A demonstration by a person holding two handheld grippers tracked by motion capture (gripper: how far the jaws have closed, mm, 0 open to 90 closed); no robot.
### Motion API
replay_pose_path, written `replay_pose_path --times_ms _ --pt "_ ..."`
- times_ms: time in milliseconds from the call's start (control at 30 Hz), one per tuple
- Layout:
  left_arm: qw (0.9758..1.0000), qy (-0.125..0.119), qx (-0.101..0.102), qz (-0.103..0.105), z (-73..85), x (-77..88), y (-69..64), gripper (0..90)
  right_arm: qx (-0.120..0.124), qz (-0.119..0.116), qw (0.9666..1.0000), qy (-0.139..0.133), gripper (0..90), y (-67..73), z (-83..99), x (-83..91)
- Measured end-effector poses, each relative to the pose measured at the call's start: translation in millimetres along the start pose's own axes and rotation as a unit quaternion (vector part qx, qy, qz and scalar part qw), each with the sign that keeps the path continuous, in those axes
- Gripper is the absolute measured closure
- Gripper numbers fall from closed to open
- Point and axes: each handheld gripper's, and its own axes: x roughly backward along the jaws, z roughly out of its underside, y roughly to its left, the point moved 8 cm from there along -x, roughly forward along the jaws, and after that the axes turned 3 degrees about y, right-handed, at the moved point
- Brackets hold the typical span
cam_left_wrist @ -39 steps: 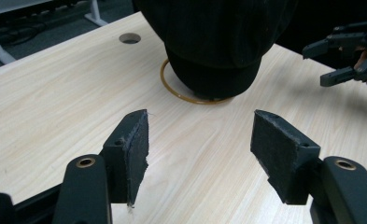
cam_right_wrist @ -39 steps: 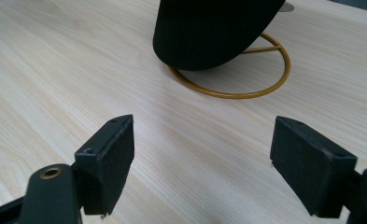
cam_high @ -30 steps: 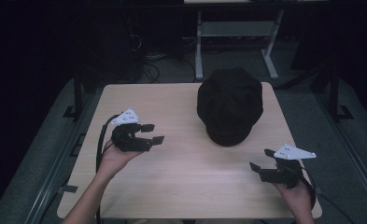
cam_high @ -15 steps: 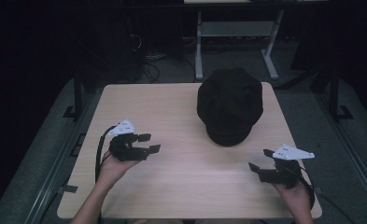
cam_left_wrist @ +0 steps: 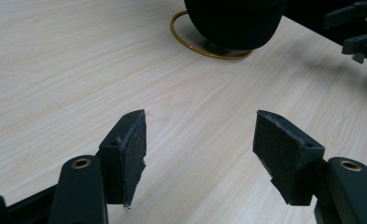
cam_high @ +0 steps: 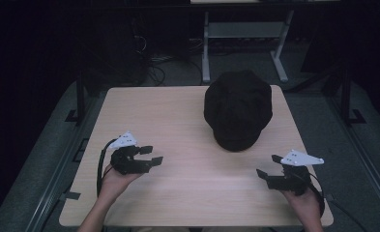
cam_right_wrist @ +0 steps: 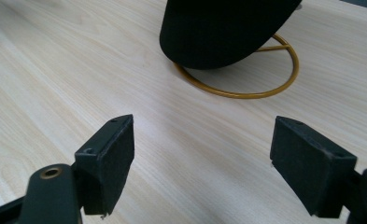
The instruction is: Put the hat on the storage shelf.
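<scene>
My left gripper point(cam_high: 153, 154) hangs low over the near left part of the pale wooden worktop point(cam_high: 178, 125), held in my left hand point(cam_high: 116, 180). Its jaws are spread wide with nothing between them; in the left gripper view only bare wood grain lies between the two dark pads point(cam_left_wrist: 130, 154). My right gripper point(cam_high: 270, 166) sits near the front right corner of the worktop in my right hand point(cam_high: 303, 200), and its jaws are likewise spread apart and empty, the pads point(cam_right_wrist: 111, 158) framing bare wood in the right gripper view.

The black cap point(cam_high: 238, 108) is at the far right-centre of the worktop, well apart from both grippers. It rests on a thin gold wire stand point(cam_right_wrist: 260, 88), whose round base ring lies flat on the wood and peeks out from under the cap's edge in both gripper views point(cam_left_wrist: 190, 44). From the high view the cap hides the stand altogether. Both grippers point roughly toward the cap, the left one from the left and the right one from the near right side. In the left gripper view my other gripper shows at the upper right edge, beyond the cap. A cable point(cam_high: 100, 164) trails from the left gripper back past my wrist. Neither gripper touches the cap or the stand.
</scene>
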Motion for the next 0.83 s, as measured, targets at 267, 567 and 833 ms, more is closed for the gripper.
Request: replay_pose_path --times_ms 267,567,833 --pt "0.9999 -0.003 0.005 -0.009 14.1 3.5 -2.0 33.5 0.003 -0.003 1.0000 0.001 21.5 1.0 0.2 -1.0" --pt "0.9990 0.016 -0.027 -0.033 34.3 1.5 -4.8 32.2 0.012 -0.012 0.9998 0.005 21.6 4.6 0.0 -3.1" --pt "0.9993 0.009 -0.022 -0.027 37.7 -1.8 -2.6 31.4 0.022 -0.026 0.9993 0.013 21.6 9.2 -0.2 -6.7"
